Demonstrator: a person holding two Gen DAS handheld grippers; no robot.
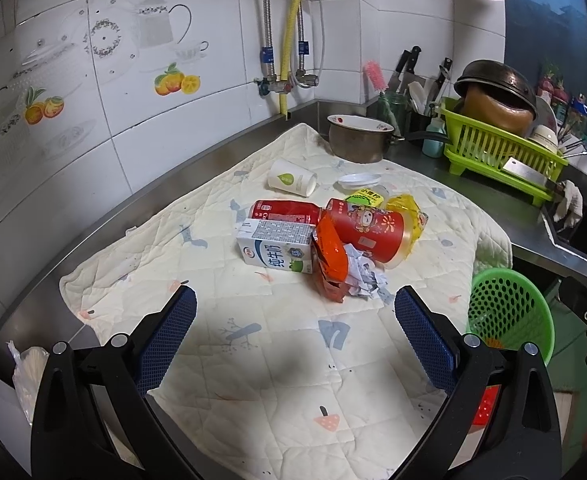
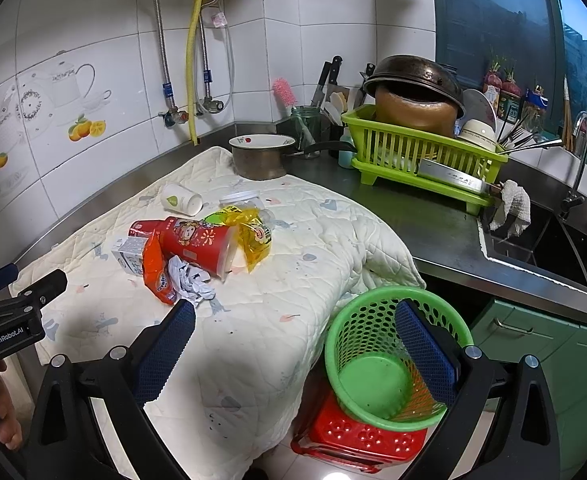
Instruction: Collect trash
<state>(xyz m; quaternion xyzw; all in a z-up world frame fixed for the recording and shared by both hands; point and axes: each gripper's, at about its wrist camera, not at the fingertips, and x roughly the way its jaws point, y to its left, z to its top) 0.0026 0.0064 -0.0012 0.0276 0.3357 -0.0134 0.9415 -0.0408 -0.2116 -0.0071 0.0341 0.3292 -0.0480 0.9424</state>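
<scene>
Both grippers empty, jaws spread wide: left gripper (image 1: 295, 300) hovers near the trash pile (image 1: 333, 236) mid-quilt (image 1: 253, 380); right gripper (image 2: 295, 312) hangs over the green basket (image 2: 373, 384) on a red stool (image 2: 357, 436), off the counter's near-right edge. Nothing collected yet. Suggest taking the crumpled paper (image 1: 363, 274) first: nearest, loose, soft. Close gently; the orange wrapper (image 1: 329, 264) touches it and may drag along.

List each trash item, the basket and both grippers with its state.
left gripper: open, empty
right gripper: open, empty
green basket: upright, empty
paper cup: on its side
milk carton: lying flat
red tub: on its side
crumpled paper: balled up
</scene>
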